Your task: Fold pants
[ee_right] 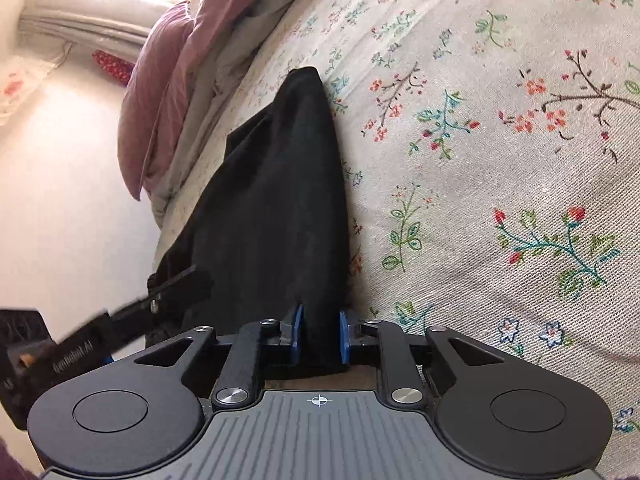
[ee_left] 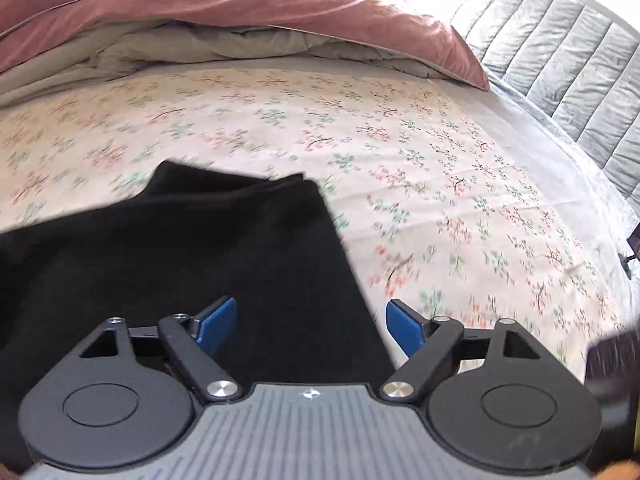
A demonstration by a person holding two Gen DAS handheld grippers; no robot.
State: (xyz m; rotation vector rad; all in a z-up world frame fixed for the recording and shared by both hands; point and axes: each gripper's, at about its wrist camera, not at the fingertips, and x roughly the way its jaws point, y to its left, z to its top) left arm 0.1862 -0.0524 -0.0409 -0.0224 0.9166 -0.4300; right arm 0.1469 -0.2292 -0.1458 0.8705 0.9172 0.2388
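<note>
Black pants point(ee_left: 192, 248) lie on a floral bedsheet point(ee_left: 400, 160). In the left wrist view my left gripper point(ee_left: 310, 320) is open, hovering above the pants' right edge, nothing between its blue pads point(ee_left: 218, 324). In the right wrist view my right gripper point(ee_right: 319, 336) is shut on an edge of the black pants point(ee_right: 280, 200), which stretch away along the sheet point(ee_right: 500, 160). The left gripper point(ee_right: 132, 316) shows at the lower left of that view, beside the pants; its fingertips are blurred.
A pink duvet point(ee_left: 240, 4) over grey bedding is bunched at the far side of the bed. A grey padded headboard point(ee_left: 560, 60) stands at the right. In the right wrist view the bed edge drops to a pale floor point(ee_right: 60, 180) on the left.
</note>
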